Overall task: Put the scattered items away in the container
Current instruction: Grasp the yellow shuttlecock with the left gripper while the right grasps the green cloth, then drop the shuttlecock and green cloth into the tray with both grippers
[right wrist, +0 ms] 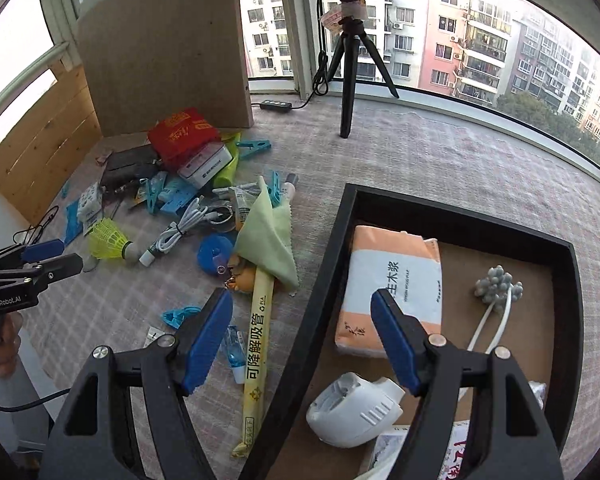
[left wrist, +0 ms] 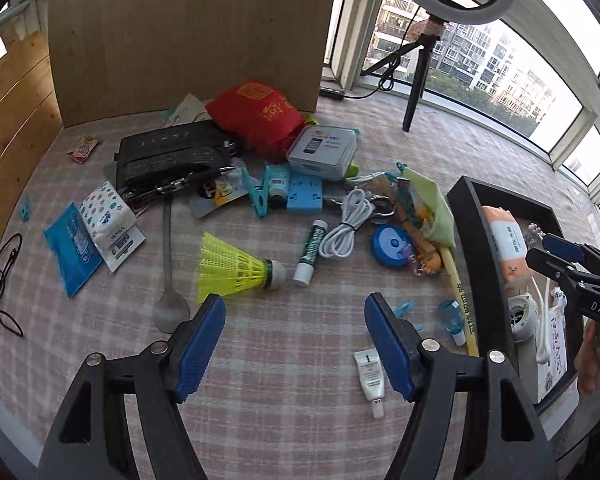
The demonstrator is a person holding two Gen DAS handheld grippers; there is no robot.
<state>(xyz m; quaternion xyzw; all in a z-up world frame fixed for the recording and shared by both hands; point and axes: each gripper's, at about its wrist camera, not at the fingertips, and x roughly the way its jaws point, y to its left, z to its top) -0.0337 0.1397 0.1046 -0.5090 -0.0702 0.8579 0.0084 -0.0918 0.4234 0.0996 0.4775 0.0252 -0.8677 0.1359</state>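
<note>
Both jaws wide and empty, the left gripper [left wrist: 296,344] should drop squarely over the shuttlecock [left wrist: 240,268] at eleven o'clock (cork first); right gripper [right wrist: 302,336] waits over the tray [right wrist: 340,216].

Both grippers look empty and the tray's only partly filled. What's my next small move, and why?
Probably lower the open left gripper onto the yellow shuttlecock lying just ahead of its fingertips. Nothing sits between its jaws, and the shuttlecock lies clear of the pile, outside the black tray.
</note>
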